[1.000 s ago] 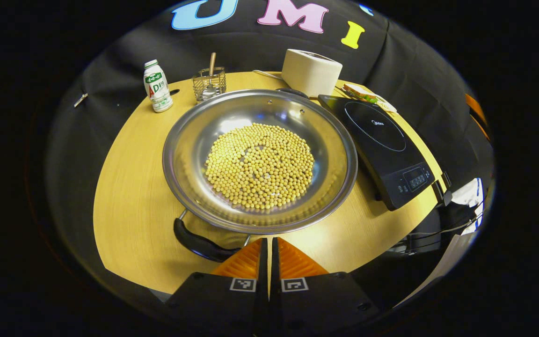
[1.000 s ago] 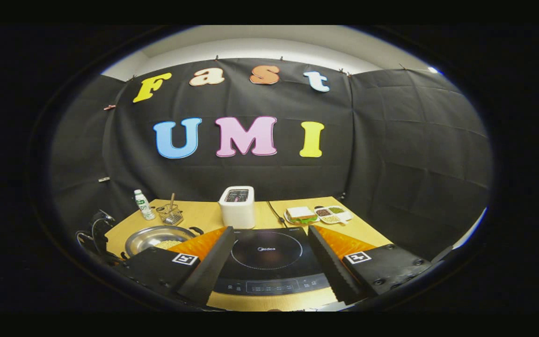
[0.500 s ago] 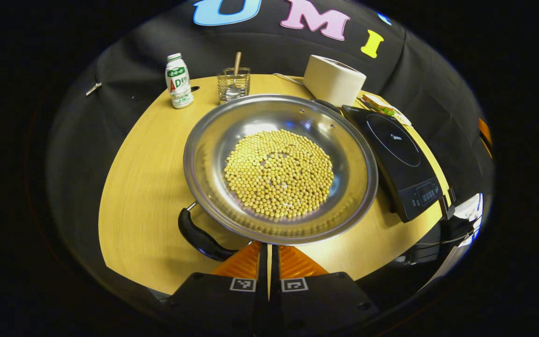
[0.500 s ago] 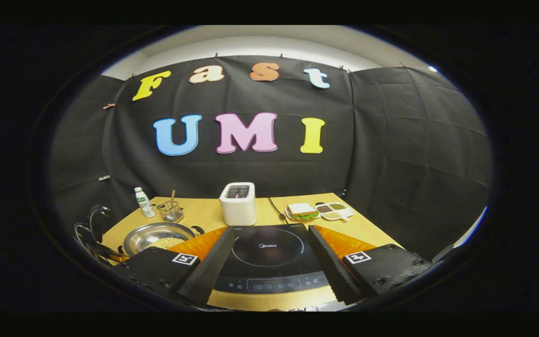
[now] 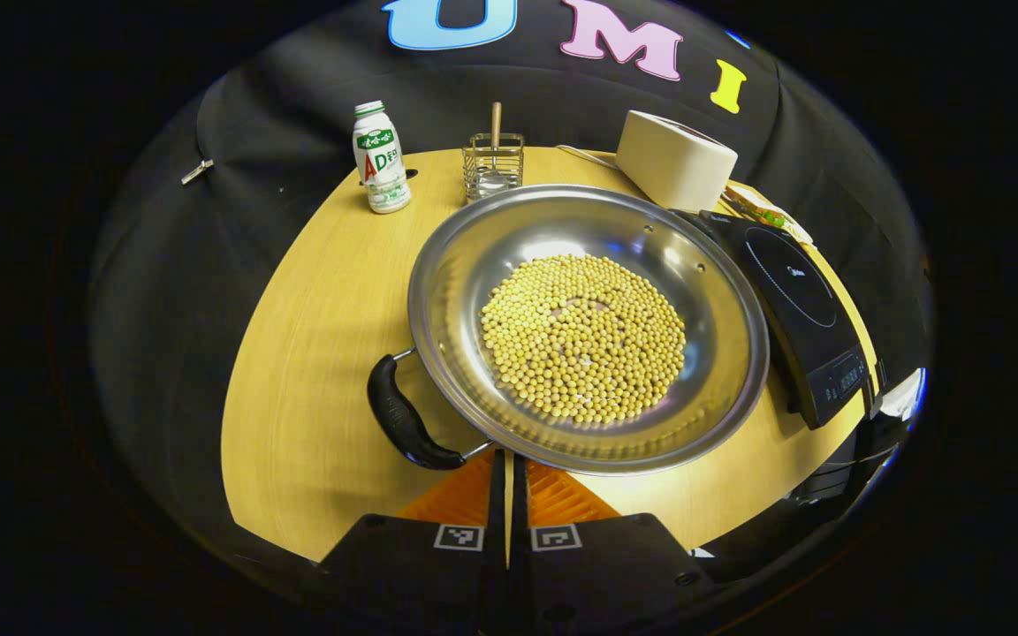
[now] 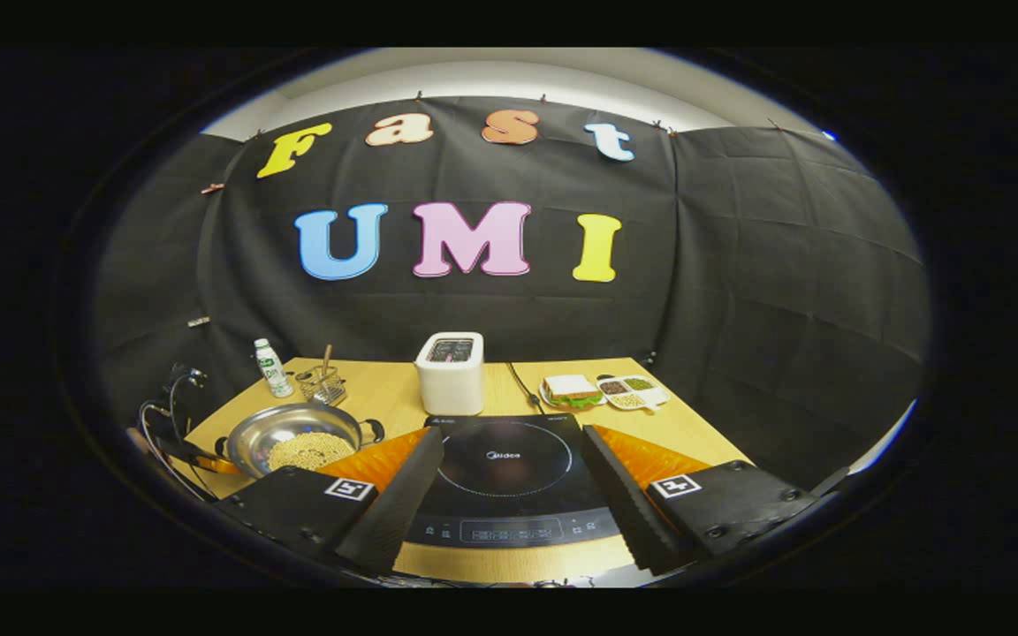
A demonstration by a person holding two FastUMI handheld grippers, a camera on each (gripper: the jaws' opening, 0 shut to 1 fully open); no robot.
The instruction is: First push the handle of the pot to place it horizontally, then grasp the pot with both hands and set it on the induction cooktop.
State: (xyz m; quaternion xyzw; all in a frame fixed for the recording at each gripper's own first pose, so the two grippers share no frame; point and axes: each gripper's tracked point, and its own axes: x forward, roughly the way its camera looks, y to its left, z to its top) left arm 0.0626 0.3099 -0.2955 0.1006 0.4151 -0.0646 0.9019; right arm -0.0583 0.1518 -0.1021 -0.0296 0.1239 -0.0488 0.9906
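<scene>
Pot [image 5: 588, 327] of beans on bench [image 5: 323, 291], just left of induction cooktop [image 6: 509, 477]. Left tongs [image 5: 509, 468] pressed together, tips by near handle [image 5: 403, 415]; right tongs [image 6: 509, 495] spread above cooktop. Best pushed low and slowly sideways, avoiding spilled beans.

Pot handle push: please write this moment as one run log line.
phase: handle push | left gripper: shut, beside pot handle | right gripper: open, over induction cooktop | pot: on table
</scene>
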